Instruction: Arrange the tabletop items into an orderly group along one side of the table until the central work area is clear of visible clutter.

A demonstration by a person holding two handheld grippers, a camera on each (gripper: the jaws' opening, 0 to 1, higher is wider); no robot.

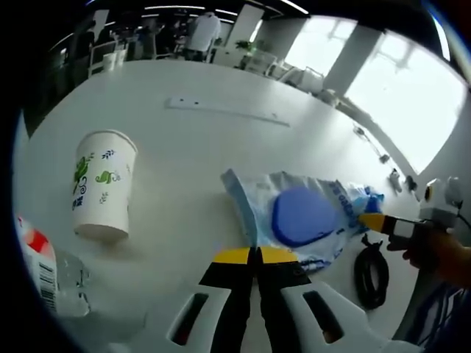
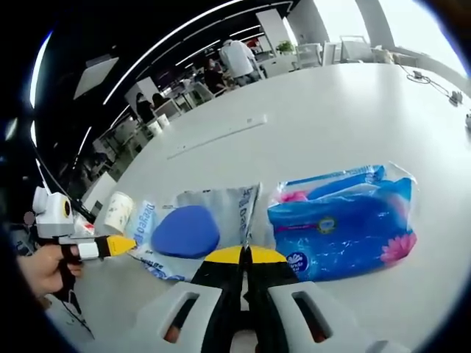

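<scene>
A soft wipes pack (image 1: 305,217) with a blue oval lid lies on the white table (image 1: 191,147). My left gripper (image 1: 254,255) is shut, its yellow tips pinching the pack's near edge. The right gripper (image 1: 374,221), held by a hand, meets the pack's far end. In the right gripper view the same wipes pack (image 2: 184,232) runs into my shut right gripper (image 2: 243,255) by its seam. The left gripper (image 2: 118,245) touches its other end. A blue tissue pack (image 2: 346,228) lies just right of it. A printed paper cup (image 1: 103,184) stands upright to the left.
A clear bottle (image 1: 48,283) with a red-and-white label stands at the lower left. A coiled black cable (image 1: 372,272) lies near the hand. A long white strip (image 1: 224,112) lies further back on the table. People, chairs and desks are beyond the far edge.
</scene>
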